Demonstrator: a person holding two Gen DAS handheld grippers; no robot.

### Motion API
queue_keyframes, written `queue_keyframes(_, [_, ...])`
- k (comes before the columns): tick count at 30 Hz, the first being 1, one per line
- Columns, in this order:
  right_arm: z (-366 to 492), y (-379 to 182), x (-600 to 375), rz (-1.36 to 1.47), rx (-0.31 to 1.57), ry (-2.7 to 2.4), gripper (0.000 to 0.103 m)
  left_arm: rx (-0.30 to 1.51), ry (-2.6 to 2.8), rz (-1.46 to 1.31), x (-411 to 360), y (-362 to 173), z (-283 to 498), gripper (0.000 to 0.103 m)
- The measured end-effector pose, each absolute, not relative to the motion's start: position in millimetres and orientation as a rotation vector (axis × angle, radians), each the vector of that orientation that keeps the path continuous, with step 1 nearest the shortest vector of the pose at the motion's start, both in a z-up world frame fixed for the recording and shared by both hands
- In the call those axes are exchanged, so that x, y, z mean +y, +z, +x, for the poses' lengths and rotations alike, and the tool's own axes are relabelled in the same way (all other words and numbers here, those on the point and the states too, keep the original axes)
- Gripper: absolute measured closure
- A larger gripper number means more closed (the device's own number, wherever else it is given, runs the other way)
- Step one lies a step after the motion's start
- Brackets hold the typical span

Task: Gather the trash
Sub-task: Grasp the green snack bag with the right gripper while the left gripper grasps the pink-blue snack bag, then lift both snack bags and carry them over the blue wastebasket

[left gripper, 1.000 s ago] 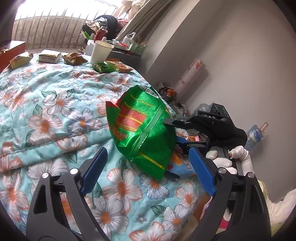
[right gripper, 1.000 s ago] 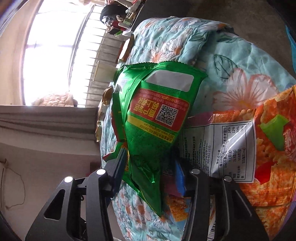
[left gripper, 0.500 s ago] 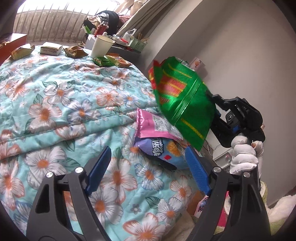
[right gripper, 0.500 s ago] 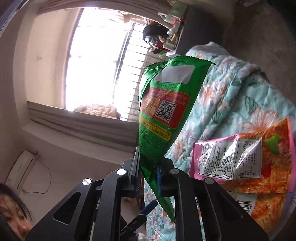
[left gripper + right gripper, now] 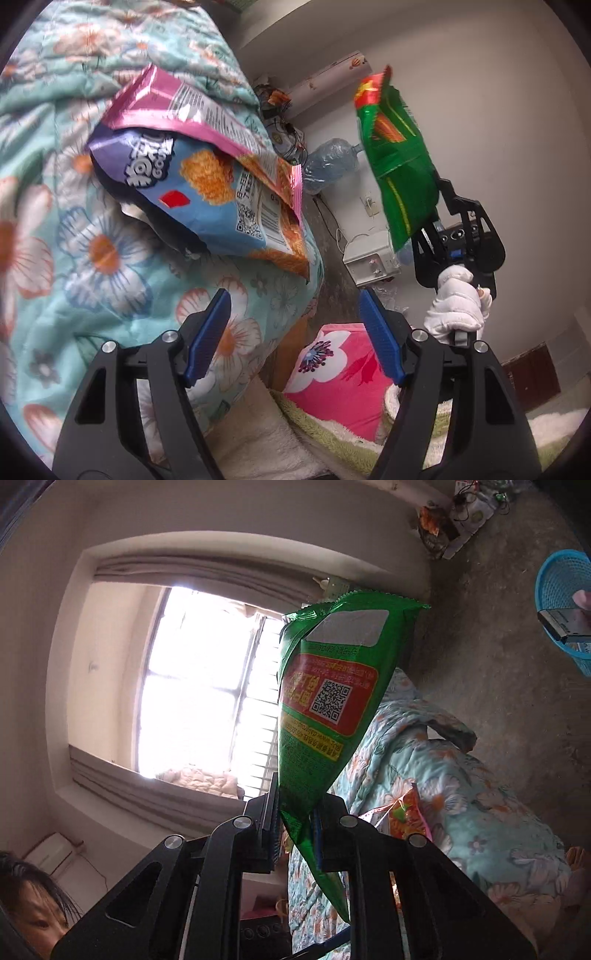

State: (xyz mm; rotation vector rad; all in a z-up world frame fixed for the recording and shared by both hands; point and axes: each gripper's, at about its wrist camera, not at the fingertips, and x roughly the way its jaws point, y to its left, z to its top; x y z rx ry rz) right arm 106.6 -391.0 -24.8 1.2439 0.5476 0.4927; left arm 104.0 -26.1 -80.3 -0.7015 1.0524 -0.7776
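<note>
A QR code is showing on the red panel of the green snack bag (image 5: 332, 709), with small print around it too fine to read. White stylised lettering, not clearly legible, is running across the blue-and-purple snack bag (image 5: 192, 192) lying on the floral quilt (image 5: 92, 258); a QR code and a barcode are sitting near its edge. The pink bag (image 5: 192, 107) is carrying unreadable fine print.

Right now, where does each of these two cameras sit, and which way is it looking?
Left wrist: rides the left gripper, fingers closing on nothing, facing the pink snack bag on the floral quilt; a gloved hand shows.
Right wrist: rides the right gripper, facing the window and blue basket; its fingers pinch the green bag.
Shared: green bag, quilt, pink bag.
</note>
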Motion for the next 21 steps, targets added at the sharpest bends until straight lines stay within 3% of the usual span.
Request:
queue_keyframes(12, [95,-46,-420,1.328,0.491,0.461,0.089,0.982,-0.554,-0.951,-31,-98,124,0.039])
queue_keyframes(19, [88,-51,-428,1.354,0.495,0.449,0.089,1.030,-0.418,-1.010,-20,-106,131,0.076])
queue_keyframes(21, [87,-49,-428,1.353,0.495,0.451,0.089,1.019,-0.413,-1.010,-13,-108,130,0.081])
